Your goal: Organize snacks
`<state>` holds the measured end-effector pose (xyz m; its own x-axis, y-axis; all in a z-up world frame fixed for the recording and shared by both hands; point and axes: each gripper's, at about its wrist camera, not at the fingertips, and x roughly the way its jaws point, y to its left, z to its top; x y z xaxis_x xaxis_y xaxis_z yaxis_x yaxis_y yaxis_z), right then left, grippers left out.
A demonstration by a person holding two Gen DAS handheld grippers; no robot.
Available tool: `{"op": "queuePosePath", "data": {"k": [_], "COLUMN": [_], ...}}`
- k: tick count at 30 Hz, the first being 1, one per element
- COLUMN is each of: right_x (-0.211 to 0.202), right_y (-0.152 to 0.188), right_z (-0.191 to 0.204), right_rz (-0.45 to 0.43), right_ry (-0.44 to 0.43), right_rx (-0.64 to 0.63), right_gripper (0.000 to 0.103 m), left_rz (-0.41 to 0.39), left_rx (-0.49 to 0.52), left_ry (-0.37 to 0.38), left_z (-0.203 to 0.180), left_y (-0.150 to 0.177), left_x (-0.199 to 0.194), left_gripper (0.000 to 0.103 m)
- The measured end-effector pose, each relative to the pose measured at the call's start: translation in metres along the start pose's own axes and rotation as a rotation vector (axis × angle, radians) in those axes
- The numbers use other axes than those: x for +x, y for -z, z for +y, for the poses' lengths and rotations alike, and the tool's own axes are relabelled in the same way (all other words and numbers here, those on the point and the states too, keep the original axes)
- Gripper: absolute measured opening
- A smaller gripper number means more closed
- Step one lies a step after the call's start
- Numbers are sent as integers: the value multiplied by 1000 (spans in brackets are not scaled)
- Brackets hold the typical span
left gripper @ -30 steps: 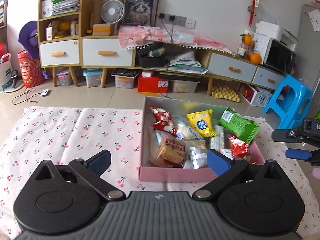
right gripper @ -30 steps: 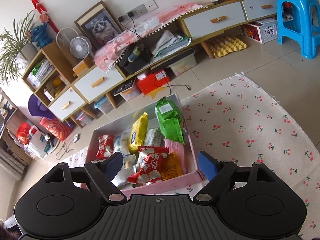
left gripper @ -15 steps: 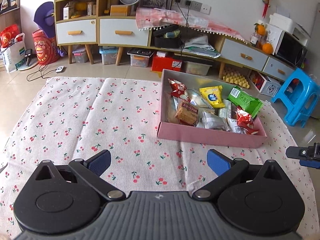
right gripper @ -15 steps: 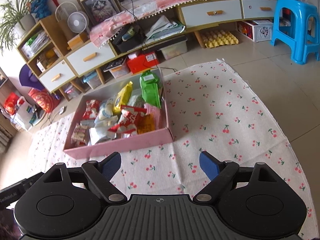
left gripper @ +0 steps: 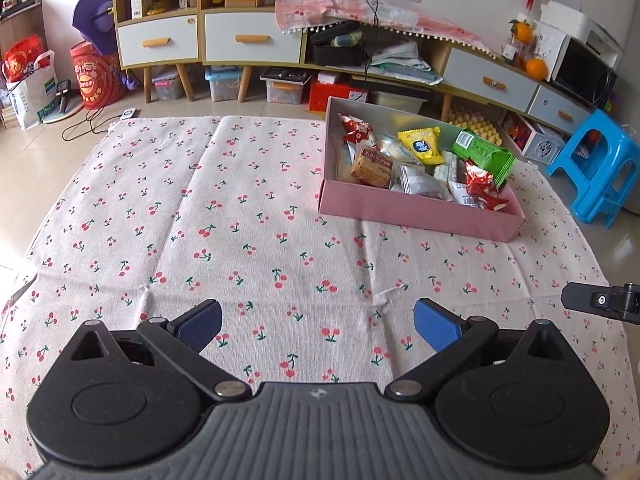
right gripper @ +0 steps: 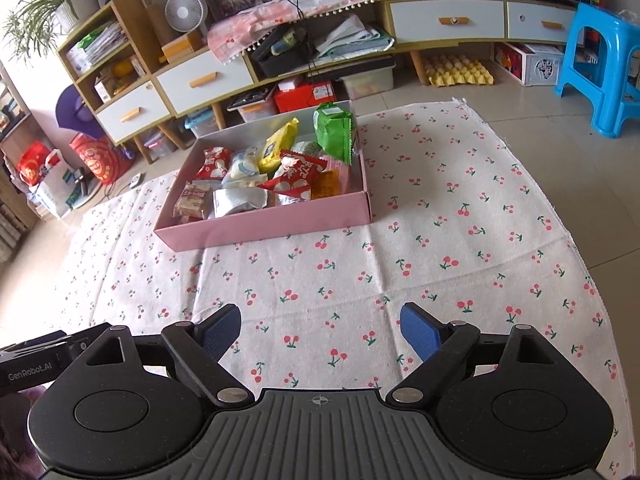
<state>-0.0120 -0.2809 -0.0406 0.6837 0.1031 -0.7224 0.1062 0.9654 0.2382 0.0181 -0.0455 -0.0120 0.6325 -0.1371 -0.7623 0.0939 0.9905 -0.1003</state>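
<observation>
The left gripper [left gripper: 316,322] hangs tilted downward over the cherry-print cloth [left gripper: 248,216], well back from the pink box [left gripper: 416,206], its blue pads spread wide with only cloth between them. The right gripper [right gripper: 320,330] is pitched down the same way, also well short of the box; its jaws have just been opening and stand wide, nothing between them. Each gripper's black body shows at the edge of the other's view, side by side.

Bare cherry-print cloth [left gripper: 248,216] ahead of both tools, only the pink snack box [left gripper: 416,208] apparently obstructing beyond.
</observation>
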Motion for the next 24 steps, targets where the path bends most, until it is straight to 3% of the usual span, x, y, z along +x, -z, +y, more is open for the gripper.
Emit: {"op": "queuePosePath", "data": {"k": [12,24], "right_x": [18,21], "right_y": [12,16], "right_z": [38,40], "right_rz": [5,18], "right_ry": [59,58], "right_rx": [-145,-148], "right_gripper": [94,94], "left_rz": [13,34], "left_rx": [43,43], "left_ry": [-88,-84], "left_z": [2,-2], "left_y": [5,8], "left_x": [-2,-4], "left_gripper": [102,102]}}
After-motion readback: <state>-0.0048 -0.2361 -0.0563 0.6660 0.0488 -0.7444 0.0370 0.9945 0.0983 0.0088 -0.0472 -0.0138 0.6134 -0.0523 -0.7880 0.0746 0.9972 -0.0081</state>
